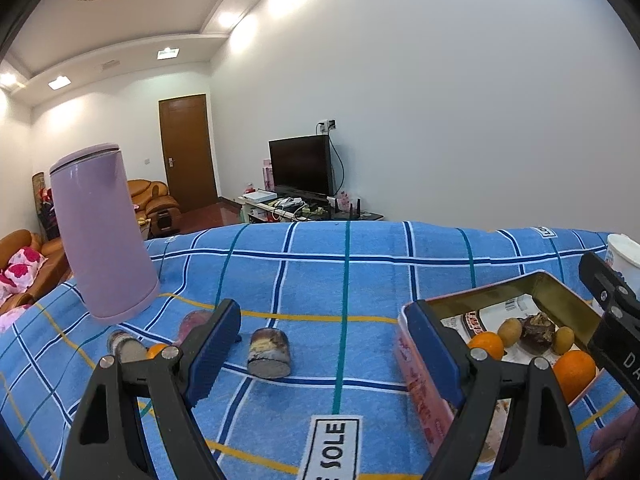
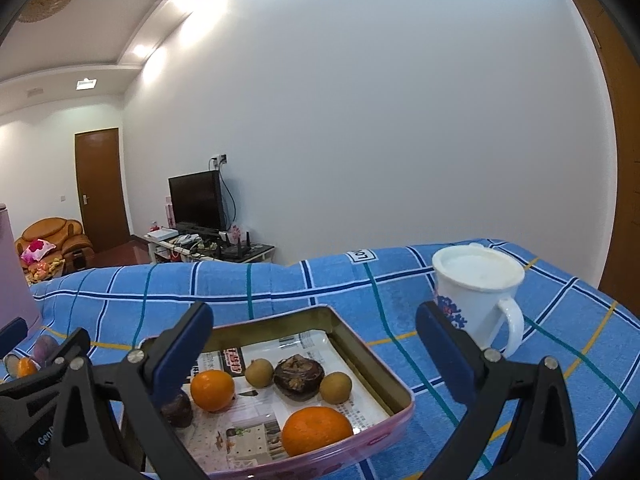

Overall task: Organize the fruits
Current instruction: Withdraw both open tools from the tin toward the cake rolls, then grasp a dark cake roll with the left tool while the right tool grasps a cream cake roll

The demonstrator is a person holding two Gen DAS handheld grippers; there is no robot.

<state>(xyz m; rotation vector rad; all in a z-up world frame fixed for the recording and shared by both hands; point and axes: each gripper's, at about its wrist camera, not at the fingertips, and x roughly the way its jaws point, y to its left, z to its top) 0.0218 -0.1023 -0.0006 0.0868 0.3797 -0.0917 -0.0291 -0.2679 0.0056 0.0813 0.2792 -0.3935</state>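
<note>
A pink tin tray (image 2: 370, 354) lined with newspaper holds two oranges (image 2: 212, 390), two small brown-green fruits (image 2: 335, 387) and a dark brown fruit (image 2: 298, 376). My right gripper (image 2: 313, 314) hovers open over the tray, with nothing between its pads. My left gripper (image 1: 324, 309) stands open above the blue checked cloth, left of the tray (image 1: 424, 412). A cut brownish stub (image 1: 270, 354) lies on the cloth between its fingers, untouched. Behind the left finger sit a loose orange (image 1: 156, 350) and two more cut purple pieces (image 1: 126, 346).
A tall lilac flask (image 1: 102, 232) stands at the cloth's left. A white lidded mug (image 2: 478, 288) stands to the right of the tray. A finger of the right gripper (image 1: 604, 284) shows over the tray's right side. A TV stand and sofas lie beyond the table.
</note>
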